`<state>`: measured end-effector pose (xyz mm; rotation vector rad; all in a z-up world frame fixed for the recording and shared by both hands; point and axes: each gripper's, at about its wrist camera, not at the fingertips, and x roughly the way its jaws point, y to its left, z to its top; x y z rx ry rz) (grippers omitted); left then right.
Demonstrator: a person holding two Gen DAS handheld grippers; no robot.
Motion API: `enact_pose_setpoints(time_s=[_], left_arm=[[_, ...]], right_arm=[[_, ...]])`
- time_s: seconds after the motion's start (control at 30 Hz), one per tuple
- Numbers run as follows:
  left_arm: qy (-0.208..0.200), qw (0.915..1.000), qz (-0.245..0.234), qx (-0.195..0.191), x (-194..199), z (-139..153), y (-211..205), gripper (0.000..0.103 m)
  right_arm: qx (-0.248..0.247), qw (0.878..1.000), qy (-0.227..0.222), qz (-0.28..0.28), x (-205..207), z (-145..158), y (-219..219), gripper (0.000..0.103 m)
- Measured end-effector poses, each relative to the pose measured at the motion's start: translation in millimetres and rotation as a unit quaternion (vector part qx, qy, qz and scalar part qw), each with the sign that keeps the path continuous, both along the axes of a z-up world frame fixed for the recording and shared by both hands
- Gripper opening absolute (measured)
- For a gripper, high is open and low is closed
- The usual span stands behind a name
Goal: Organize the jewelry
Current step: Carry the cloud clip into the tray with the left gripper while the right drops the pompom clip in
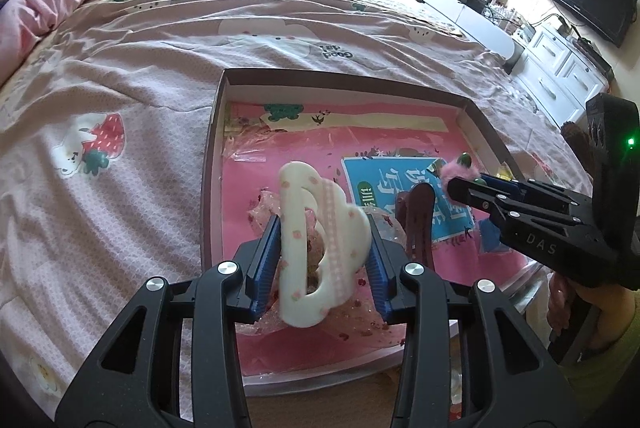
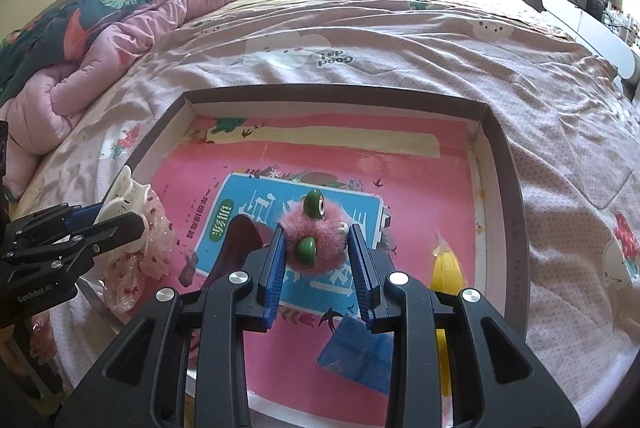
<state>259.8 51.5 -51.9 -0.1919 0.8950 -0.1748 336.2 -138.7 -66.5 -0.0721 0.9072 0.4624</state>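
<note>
Shallow box (image 2: pixel 514 196) on bed (image 1: pixel 120 76); dark rim on all sides, pink-lined floor mostly bare toward far wall. Left gripper (image 1: pixel 324 252): jaws clamped on white cloud-shaped hair clip (image 1: pixel 320 244), above near-left corner. Right gripper (image 2: pixel 318 252): jaws clamped on pink fuzzy clip (image 2: pixel 324 240), mid-box. Dark red clip (image 2: pixel 236 236) lies between them.

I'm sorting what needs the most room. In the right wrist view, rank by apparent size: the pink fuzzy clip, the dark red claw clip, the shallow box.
1. shallow box, by far the largest.
2 and 3. Unsure: pink fuzzy clip sits nearest the camera; dark red claw clip is partly hidden.
</note>
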Motion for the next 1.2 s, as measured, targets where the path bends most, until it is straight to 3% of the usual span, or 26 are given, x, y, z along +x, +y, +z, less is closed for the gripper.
enact_pose_setpoints(time_s=[0.2, 0.47, 0.77, 0.87, 1.0, 1.2], left_arm=[[-0.001, 1.0, 0.001, 0.0, -1.4, 0.5, 0.0, 0.035], [-0.008, 0.9999, 0.007, -0.002, -6.9, 6.1, 2.4, 0.045], [-0.018, 0.9996, 0.021, -0.008, -21.9, 22.2, 4.4, 0.068], [-0.024, 0.9994, 0.024, -0.01, -29.2, 29.1, 4.5, 0.08], [-0.037, 0.9988, 0.031, -0.009, -41.0, 42.3, 3.8, 0.09], [-0.049, 0.9981, 0.037, -0.007, -56.0, 57.4, 3.2, 0.091]], right_arm=[[0.004, 1.0, 0.002, -0.004, -3.7, -0.6, -3.2, 0.033], [0.005, 1.0, -0.013, -0.002, -17.5, 8.5, -9.7, 0.052], [0.015, 0.999, -0.04, -0.011, -43.8, 32.8, -25.3, 0.08], [0.024, 0.998, -0.051, -0.015, -53.1, 44.0, -31.7, 0.085], [0.031, 0.997, -0.065, -0.016, -65.1, 58.2, -38.9, 0.09], [0.041, 0.996, -0.076, -0.017, -82.2, 74.2, -49.1, 0.09]])
